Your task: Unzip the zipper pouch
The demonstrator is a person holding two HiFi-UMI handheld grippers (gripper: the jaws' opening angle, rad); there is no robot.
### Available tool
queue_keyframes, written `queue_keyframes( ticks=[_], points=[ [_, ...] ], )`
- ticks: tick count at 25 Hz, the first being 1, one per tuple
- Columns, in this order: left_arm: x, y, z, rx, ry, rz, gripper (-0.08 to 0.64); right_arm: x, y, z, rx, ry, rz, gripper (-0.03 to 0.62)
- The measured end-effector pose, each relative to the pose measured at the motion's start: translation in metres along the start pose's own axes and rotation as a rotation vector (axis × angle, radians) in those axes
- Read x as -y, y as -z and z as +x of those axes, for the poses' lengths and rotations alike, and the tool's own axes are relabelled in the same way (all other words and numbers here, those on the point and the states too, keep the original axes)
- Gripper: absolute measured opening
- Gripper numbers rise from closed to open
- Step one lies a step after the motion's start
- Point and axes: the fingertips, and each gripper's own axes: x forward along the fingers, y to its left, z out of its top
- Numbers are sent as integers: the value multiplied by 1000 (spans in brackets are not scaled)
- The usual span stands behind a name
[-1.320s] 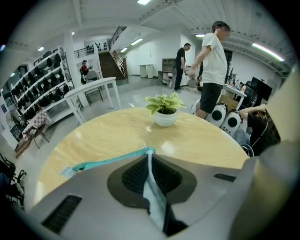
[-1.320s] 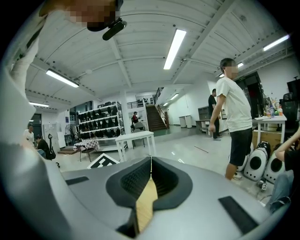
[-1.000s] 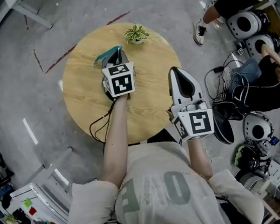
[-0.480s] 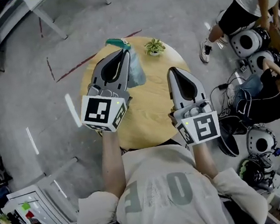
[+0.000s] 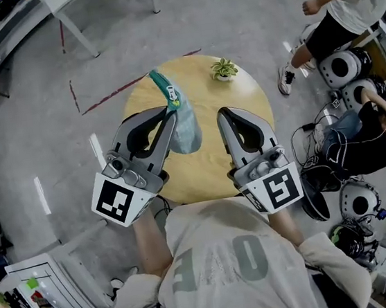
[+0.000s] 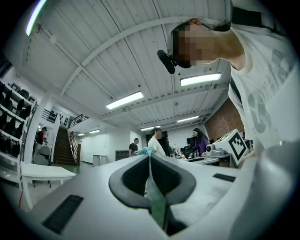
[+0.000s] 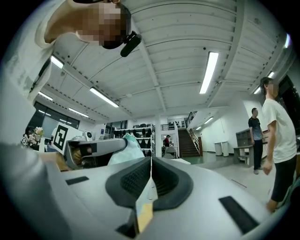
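Left gripper: jaws clamped on the teal edge of the zipper pouch. The pouch is held in the air over the round worktop, its pale body hanging just right of the jaw tips; green fabric is seen pinched in the seam. Right gripper: jaws closed together, near the pouch's right side, not touching it. A small potted plant is noted at the far edge

Your left gripper and right gripper side by side over the tabletop's near half, zipper pouch at the left gripper's tip, between them, potted plant on the far edge.
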Motion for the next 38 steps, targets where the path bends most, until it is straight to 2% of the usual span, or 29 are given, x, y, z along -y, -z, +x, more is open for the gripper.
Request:
queue_keyframes(
  ticks=[5, 8, 11, 12, 13, 14, 16, 18, 24, 30, 34, 36, 38],
  points=[
    [10, 6, -12, -29, 42, -29, 32, -15, -9, 4, 19, -60, -14, 31],
    [15, 7, -15, -41, 83, -33, 32, -22, -18, 11, 39, -159, 5, 31],
    [22, 8, -16, -50, 126, -19, 32, -26, -32, 15, 78, -319, 152, 43],
    [24, 7, -17, -51, 140, -14, 32, -29, -36, 16, 85, -387, 222, 98],
    [27, 7, -18, -51, 154, -9, 32, -32, -39, 18, 85, -461, 294, 179],
    [29, 7, -19, -51, 168, -6, 32, -35, -41, 20, 80, -534, 362, 213],
    [35, 8, -19, -62, 196, 1, 32, -42, -45, 24, 70, -653, 475, 213],
    [41, 10, -18, -80, 218, 13, 32, -47, -46, 28, 57, -726, 562, 213],
    [46, 16, -18, -114, 218, 39, 32, -53, -39, 34, 5, -835, 744, 188],
    [40, 25, -23, -147, 189, 52, 32, -44, -47, 30, 67, -871, 918, 95],
    [42, 22, -19, -137, 196, 52, 32, -49, -41, 32, 32, -848, 897, 80],
    [44, 24, -19, -143, 203, 55, 32, -49, -38, 34, 20, -820, 880, 50],
    [43, 25, -21, -145, 208, 44, 32, -51, -40, 32, 35, -811, 806, 43]
  ],
)
